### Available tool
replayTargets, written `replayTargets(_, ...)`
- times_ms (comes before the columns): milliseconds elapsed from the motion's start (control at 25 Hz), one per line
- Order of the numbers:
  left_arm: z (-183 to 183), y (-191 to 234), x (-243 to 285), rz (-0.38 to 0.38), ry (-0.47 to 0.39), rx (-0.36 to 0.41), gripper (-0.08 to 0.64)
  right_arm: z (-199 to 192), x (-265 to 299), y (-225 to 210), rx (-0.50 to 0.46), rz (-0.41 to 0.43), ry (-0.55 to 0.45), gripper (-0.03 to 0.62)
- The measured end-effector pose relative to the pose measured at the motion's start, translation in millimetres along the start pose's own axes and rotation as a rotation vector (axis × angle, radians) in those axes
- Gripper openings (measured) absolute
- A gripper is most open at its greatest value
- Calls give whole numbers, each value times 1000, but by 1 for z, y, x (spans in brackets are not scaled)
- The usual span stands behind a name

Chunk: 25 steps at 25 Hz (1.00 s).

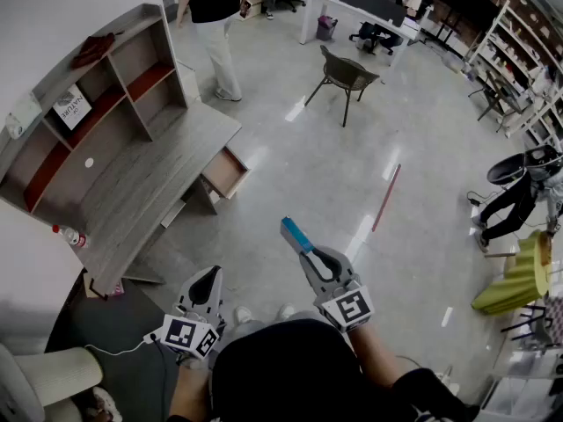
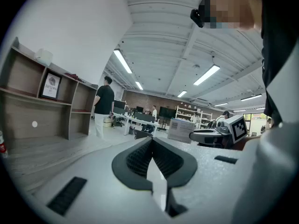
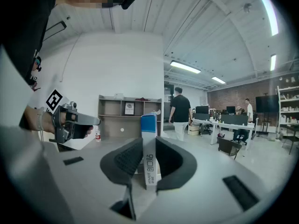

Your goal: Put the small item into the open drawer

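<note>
right gripper [image 1: 310, 255] [image 3: 148, 146]: jaws clamped on the small item, pads pressing its two flat sides
small item [image 1: 296, 236] [image 3: 148, 125]: slim blue-and-white box, standing on edge between the right gripper's pads, its blue end sticking out past the jaw tips
left gripper [image 1: 209, 277] [image 2: 152, 141]: jaws closed together with nothing between them; held to the left of the right gripper and a little further back
open drawer [image 1: 224, 172]: pulled out from the desk, ahead of both grippers and off to the left of the right gripper, well apart from the box
desk [image 1: 132, 192]: grey wood with a shelf unit, ahead and left of the left gripper
chair [image 1: 345, 75]: far ahead of the right gripper, on the open floor
standing person [image 1: 211, 25]: beyond the desk's far end, far ahead of the left gripper
</note>
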<state>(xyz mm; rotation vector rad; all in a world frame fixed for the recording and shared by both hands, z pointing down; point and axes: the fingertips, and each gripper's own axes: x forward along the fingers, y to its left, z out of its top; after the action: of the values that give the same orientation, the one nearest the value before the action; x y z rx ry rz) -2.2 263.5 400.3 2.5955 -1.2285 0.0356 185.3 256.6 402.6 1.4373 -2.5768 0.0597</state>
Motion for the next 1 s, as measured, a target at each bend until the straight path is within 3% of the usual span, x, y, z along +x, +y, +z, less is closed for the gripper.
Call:
replayTargets(320, 4, 31, -7, -40, -21, -20, 2, 2, 25, 20, 4, -24, 11, 89)
replayTargets(680, -2, 88, -16, -34, -1, -75, 2, -2, 56, 31, 30, -117, 57, 91)
replayTargets(1000, -3, 118, 7, -55, 19, -86, 2, -12, 98, 17, 50, -123, 101, 91)
